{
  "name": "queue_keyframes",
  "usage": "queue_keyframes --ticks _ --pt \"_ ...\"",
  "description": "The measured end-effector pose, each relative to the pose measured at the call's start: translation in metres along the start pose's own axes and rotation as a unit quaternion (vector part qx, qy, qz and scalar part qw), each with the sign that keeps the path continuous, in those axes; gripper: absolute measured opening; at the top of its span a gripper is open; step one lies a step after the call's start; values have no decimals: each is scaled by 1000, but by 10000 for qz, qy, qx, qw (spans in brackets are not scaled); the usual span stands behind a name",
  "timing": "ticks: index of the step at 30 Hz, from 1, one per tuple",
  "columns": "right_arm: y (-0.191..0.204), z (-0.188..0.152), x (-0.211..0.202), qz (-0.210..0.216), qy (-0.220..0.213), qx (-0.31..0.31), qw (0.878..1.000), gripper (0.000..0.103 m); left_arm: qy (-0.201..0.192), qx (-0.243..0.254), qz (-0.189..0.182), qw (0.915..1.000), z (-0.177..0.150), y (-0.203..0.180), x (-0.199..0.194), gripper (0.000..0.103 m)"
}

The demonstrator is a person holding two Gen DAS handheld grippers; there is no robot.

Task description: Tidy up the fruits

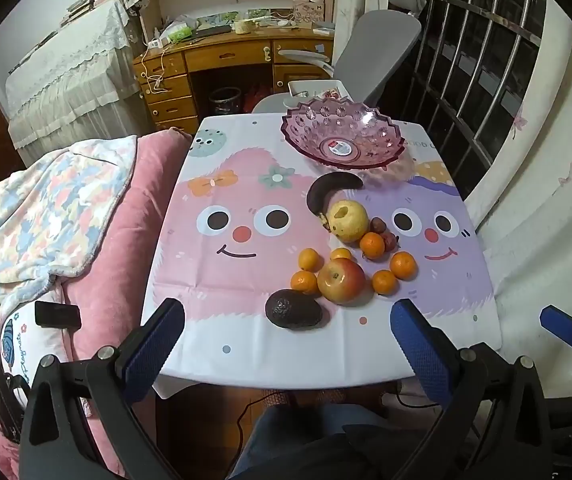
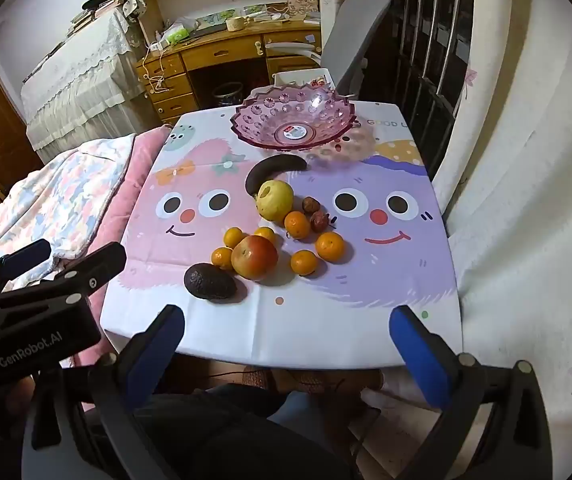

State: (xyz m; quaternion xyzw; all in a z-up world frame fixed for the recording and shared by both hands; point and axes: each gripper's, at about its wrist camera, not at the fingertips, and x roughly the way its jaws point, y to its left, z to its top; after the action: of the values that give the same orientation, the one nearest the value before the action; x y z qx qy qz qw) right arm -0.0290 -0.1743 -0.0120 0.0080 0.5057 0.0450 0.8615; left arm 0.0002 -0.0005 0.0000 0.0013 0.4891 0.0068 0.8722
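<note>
A pink plastic bowl [image 1: 342, 136] [image 2: 294, 122] stands empty at the table's far side. Nearer lie a dark banana [image 1: 332, 190] [image 2: 274, 168], a yellow apple [image 1: 348, 220] [image 2: 275, 200], a red apple [image 1: 341, 281] [image 2: 254, 257], a dark avocado [image 1: 293, 309] [image 2: 209, 282], several small oranges [image 1: 403, 265] [image 2: 329, 246] and two brown lychees [image 1: 378, 225] [image 2: 311, 204]. My left gripper [image 1: 286, 344] is open and empty, held before the table's near edge. My right gripper [image 2: 286, 344] is open and empty there too.
The table wears a cartoon-face cloth [image 1: 222, 240] [image 2: 386, 272]. A bed with pink and patterned blankets [image 1: 66, 216] lies left. A grey office chair [image 1: 366, 60] and a wooden desk [image 1: 222, 60] stand behind. A barred window [image 1: 478, 60] and a curtain [image 2: 526, 200] are right.
</note>
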Motion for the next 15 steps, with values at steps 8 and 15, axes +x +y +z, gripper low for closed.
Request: queue_keyframes --ticks 8,15 --pt "1 -2 -2 -122 -6 31 9999 103 7 -23 -72 10000 1 1 3 102" --pt "2 -1 -6 -137 -35 43 9999 103 -46 -15 -76 10000 -4 -1 1 102"
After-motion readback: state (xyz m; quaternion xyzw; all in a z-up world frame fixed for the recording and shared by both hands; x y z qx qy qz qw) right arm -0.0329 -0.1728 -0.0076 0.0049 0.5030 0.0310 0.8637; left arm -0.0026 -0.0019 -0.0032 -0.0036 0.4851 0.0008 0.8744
